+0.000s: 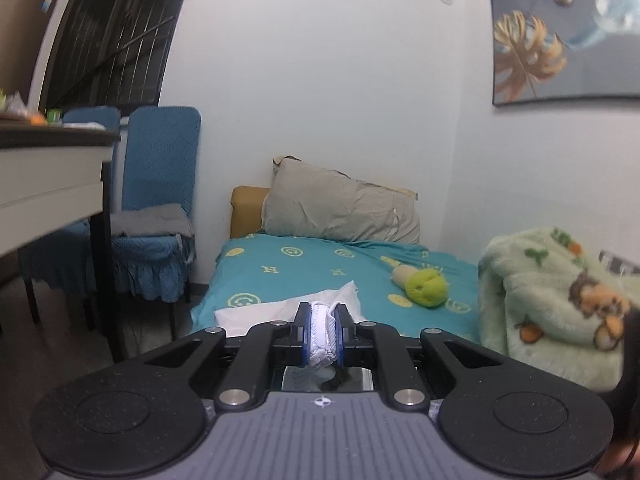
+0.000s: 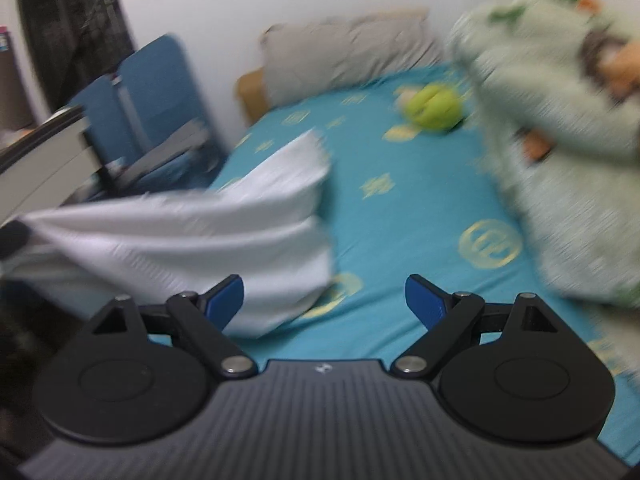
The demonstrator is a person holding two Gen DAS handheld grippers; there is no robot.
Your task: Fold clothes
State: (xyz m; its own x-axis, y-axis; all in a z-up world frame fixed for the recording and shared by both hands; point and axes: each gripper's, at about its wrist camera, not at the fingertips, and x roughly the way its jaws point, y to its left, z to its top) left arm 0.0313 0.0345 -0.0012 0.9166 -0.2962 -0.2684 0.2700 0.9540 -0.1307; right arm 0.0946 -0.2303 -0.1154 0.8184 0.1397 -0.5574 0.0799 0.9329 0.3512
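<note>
So far the folding looks barely begun: the left gripper [image 1: 322,330] has its jaws clamped on a bunched edge of the white garment [image 2: 192,236], lifted off the bed [image 2: 400,208]'s near left side. The right gripper [image 2: 324,300] hovers nearby, jaws apart and empty; every fold remains.

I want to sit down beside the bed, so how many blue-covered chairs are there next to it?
2. One blue chair stands against the wall beside the bed, folded grey cloth on its seat. The second chair is behind the desk, mostly hidden. More may be out of view.
</note>
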